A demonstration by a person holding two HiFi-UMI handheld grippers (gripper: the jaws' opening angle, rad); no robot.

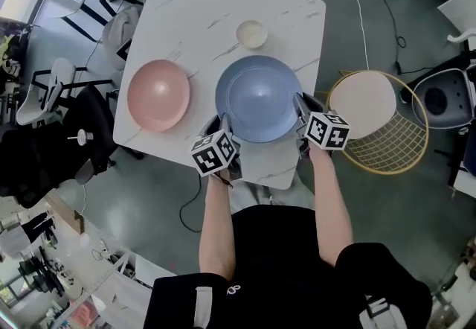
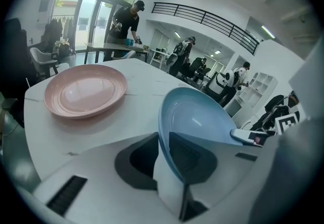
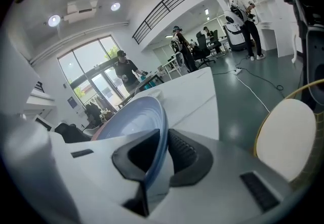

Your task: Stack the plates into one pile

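Plate (image 1: 259, 97) in left gripper (image 1: 222, 126) (right gripper (image 1: 301, 107))

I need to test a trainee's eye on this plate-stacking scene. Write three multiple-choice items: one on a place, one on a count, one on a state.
1. Where is the small cream dish?
A. inside the blue plate
B. on the table, beyond the blue plate
C. on the floor

2. How many dishes are on or over the table?
A. two
B. three
C. five

3. How is the blue plate held?
A. by the left hand-held gripper and the right hand-held gripper, at opposite rims
B. by one of them alone
C. by neither

Key:
1 B: the dish stands alone on the tabletop, farther from the person than the blue plate.
2 B: the pink plate, the blue plate and the cream dish.
3 A: each gripper view shows its jaws closed on the blue rim.
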